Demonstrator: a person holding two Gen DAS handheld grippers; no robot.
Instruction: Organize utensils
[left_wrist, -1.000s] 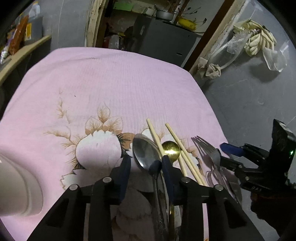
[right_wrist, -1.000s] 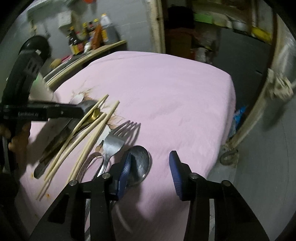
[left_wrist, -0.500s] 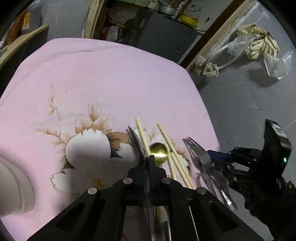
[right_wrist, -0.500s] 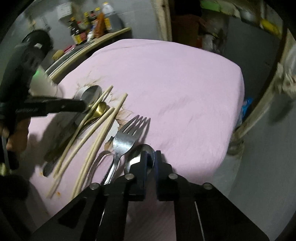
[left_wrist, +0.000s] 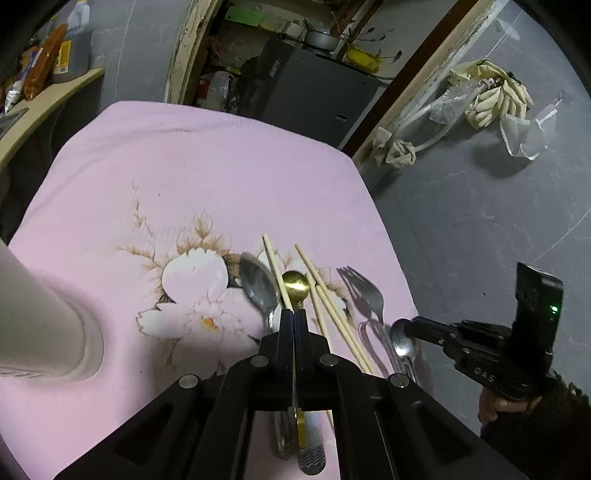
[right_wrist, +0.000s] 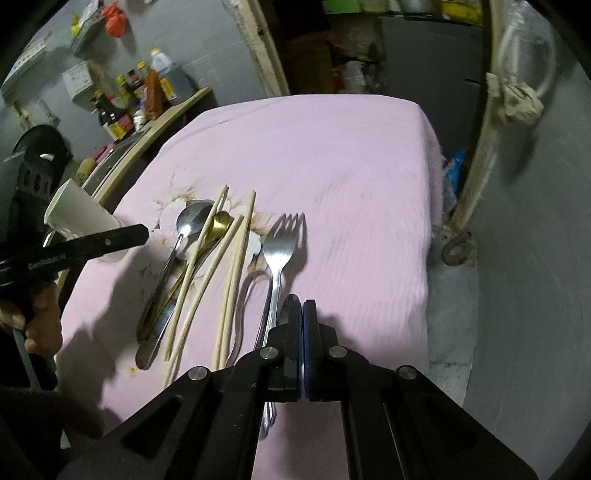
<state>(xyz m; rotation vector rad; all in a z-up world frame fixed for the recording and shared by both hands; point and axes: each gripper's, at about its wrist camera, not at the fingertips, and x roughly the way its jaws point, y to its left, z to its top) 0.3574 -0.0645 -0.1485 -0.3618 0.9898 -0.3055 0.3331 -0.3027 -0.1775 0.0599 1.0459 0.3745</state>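
— What is the right gripper (right_wrist: 303, 310) doing?
— Its jaws are clamped on the small spoon (right_wrist: 289, 309). The bowl stands on edge between the fingertips, at the near right end of the row on the cloth (left_wrist: 221, 177).
— And the left gripper (left_wrist: 293, 317)?
— Clenched too, fingers pressed flat together. The right wrist view shows its tip raised beside the cup (left_wrist: 40, 325), with nothing visible in it.
— Where are the other utensils?
— Lying side by side on the flower print. The steel spoon (left_wrist: 258, 282) is furthest left, and the gold spoon (left_wrist: 295, 286) is next to it. The chopsticks (right_wrist: 236, 258) lie loosely across and beside both spoons. The fork (right_wrist: 282, 243) lies just left of the small spoon, tines pointing away.
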